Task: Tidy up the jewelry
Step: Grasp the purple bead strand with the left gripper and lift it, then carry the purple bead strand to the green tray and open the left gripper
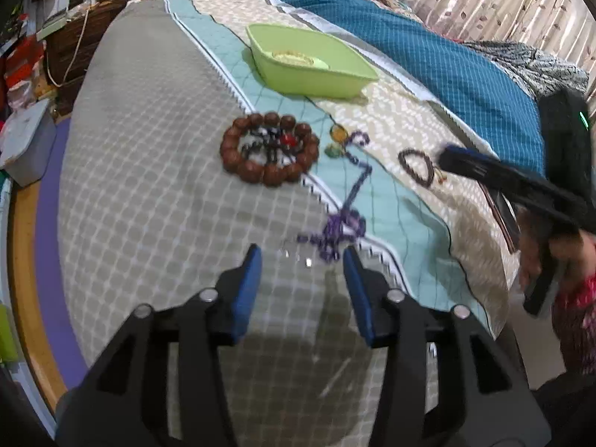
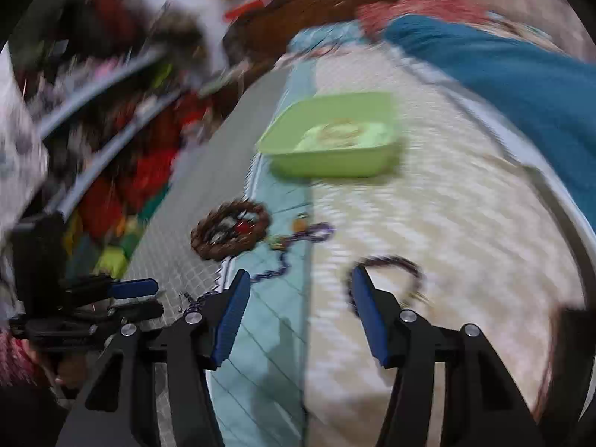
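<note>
- Now both claws, left claw [image 1: 301, 257] and right claw [image 2: 300, 277], are spread and empty.
- Pinch the purple chain [image 1: 337, 229] at its bunch, then carry it to the green tray [image 1: 316, 85].

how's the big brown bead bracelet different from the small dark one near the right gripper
The big brown bead bracelet has chunky round reddish-brown beads; the small dark bracelet has tiny dark beads. The big ring encloses other small dark pieces and a red one; the small ring is empty. The big one lies mostly on grey checked fabric, the small one on beige patterned fabric. Both lie flat, outside the green tub.
</note>
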